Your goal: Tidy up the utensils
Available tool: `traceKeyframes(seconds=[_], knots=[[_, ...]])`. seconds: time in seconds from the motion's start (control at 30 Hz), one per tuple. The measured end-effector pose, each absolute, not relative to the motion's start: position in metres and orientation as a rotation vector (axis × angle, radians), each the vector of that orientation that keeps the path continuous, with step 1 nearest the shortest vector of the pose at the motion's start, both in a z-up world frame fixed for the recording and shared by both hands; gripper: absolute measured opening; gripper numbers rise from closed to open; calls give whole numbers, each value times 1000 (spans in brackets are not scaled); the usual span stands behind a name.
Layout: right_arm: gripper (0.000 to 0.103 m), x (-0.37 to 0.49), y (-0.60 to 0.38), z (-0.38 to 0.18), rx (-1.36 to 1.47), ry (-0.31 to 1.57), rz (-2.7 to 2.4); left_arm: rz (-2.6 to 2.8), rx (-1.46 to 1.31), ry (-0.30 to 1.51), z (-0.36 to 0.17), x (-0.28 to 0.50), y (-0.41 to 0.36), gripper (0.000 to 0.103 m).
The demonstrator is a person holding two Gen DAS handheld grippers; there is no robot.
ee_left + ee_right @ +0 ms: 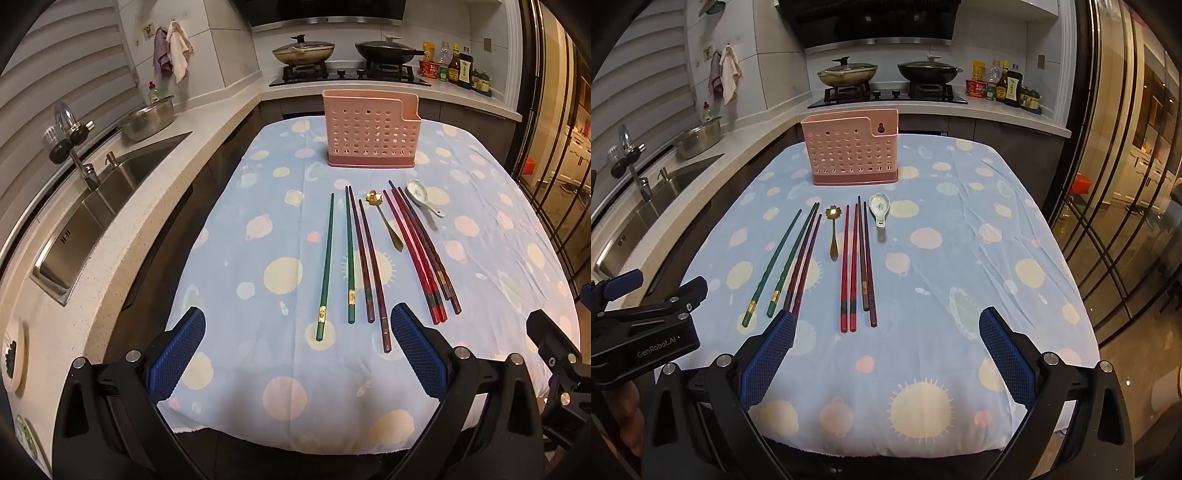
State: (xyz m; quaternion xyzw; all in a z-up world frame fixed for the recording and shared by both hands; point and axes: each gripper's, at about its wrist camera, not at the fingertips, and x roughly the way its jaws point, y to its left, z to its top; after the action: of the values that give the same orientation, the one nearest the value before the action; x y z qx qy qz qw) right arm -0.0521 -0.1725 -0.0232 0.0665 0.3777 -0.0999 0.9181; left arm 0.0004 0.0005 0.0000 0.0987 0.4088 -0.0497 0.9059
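A counter under a pale blue cloth printed with yellow and pink planets (480,229) (960,295) fills the middle of the kitchen. At its far end one pink perforated plastic utensil holder (371,129) (851,149) stands upright. Nearer, eight chopsticks lie side by side, pointing away: two green chopsticks (325,266) (772,267) on the left, two dark purple chopsticks (369,258) (803,266) just beside them, then two red chopsticks (413,258) (849,266) and two dark brown chopsticks (428,240) (867,258) packed close on the right. One small gold flower-headed spoon (384,221) (833,232) lies between the purple and red pairs. One white ceramic soup spoon (423,197) (880,208) sits right of the brown pair, at their far tips. The left tool (297,354) hangs spread wide over the near edge, gripping nothing; the right tool (886,354) is likewise spread and bare.
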Motion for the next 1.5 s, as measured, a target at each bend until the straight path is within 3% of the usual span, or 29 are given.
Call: traceKeyframes(seconds=[1.5], knots=[[96, -49, -172, -25, 138, 788, -204, -80, 240, 842, -7, 4, 0, 96]])
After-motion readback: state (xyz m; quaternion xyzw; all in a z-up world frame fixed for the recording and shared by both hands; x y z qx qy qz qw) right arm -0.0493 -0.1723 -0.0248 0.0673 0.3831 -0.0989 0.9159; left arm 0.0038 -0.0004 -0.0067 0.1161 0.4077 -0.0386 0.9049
